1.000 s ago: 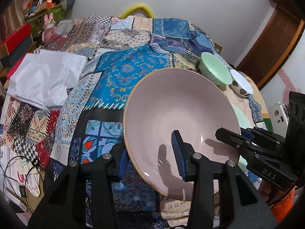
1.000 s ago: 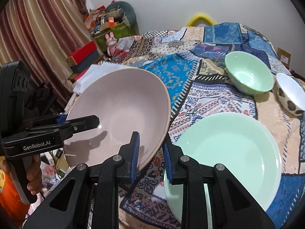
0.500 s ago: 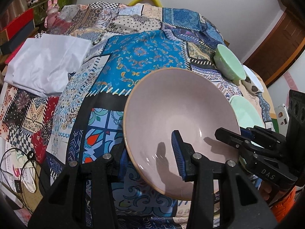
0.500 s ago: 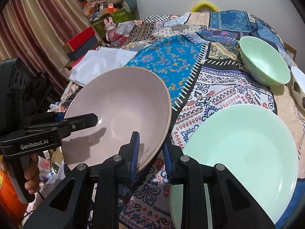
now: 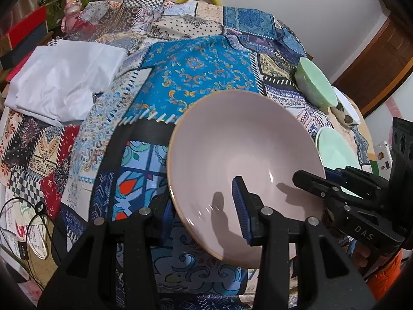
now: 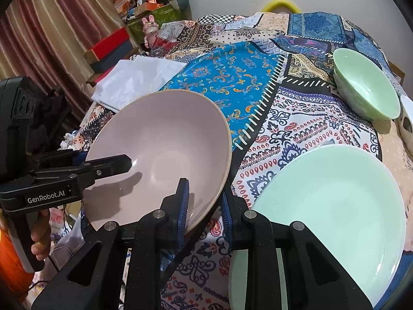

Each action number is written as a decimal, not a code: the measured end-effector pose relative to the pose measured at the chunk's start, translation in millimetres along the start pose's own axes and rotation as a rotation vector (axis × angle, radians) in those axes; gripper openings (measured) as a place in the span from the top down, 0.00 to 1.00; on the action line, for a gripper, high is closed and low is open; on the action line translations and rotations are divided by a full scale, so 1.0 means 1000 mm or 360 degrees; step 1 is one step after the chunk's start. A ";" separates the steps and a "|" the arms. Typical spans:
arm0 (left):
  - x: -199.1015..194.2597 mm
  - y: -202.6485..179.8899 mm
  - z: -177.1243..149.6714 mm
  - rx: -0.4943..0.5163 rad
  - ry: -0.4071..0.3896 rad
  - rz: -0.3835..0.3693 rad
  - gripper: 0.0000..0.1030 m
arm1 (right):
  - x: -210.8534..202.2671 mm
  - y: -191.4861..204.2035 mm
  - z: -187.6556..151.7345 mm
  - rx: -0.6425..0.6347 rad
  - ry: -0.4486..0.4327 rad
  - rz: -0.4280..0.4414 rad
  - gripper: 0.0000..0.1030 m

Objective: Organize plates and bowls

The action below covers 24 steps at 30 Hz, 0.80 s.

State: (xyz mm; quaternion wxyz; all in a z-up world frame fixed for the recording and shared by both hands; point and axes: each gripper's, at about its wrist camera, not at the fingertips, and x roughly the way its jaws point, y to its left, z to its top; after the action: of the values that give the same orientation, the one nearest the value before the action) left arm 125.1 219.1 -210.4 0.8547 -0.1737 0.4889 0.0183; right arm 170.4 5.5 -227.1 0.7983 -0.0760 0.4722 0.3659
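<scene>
Patchwork cloth [image 5: 196, 77] in blue, black, red and cream covers the whole work surface, with a plain wall behind it and striped curtains [image 6: 38, 31] filling the upper left of the right wrist view. Stacked boxes and clutter sit at the upper left of both views.

Largest item: a pink plate [image 5: 242, 165], deep and bowl-like, with a tan rim, held tilted above the cloth at the centre of the left wrist view and at the centre left of the right wrist view. Both claws grip it at once. The left gripper [image 5: 206, 209] is clamped on the rim at the bottom of its frame, one pad inside the dish, the other underneath. The right gripper [image 6: 205, 206] is clamped on the opposite rim edge, one blue pad inside, one outside.

Next: a pale green plate [image 6: 330, 206] lying flat on the cloth at the lower right of the right wrist view, just beside the pink plate's edge.

A folded white cloth [image 5: 64, 80] lies at the upper left of the left wrist view.

A green bowl [image 6: 366, 95] stands upright at the upper right of the right wrist view, well apart from the pink plate. A white spotted bowl [image 5: 347, 111] sits just beside it, partly cut off by the frame edge.

Smallest: a pink rabbit figure [image 6: 150, 29] near the boxes at the upper left
</scene>
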 end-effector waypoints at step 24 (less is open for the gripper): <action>-0.066 -0.080 0.055 0.0177 -0.0313 -0.0017 0.58 | -0.094 -0.067 0.015 0.0112 -0.0358 -0.0197 0.76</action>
State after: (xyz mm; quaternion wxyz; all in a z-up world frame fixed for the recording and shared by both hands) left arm 152.1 170.4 -107.2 0.9069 -0.1258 0.4021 0.0035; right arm 198.1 -84.3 -157.5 0.8695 -0.0356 0.3867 0.3053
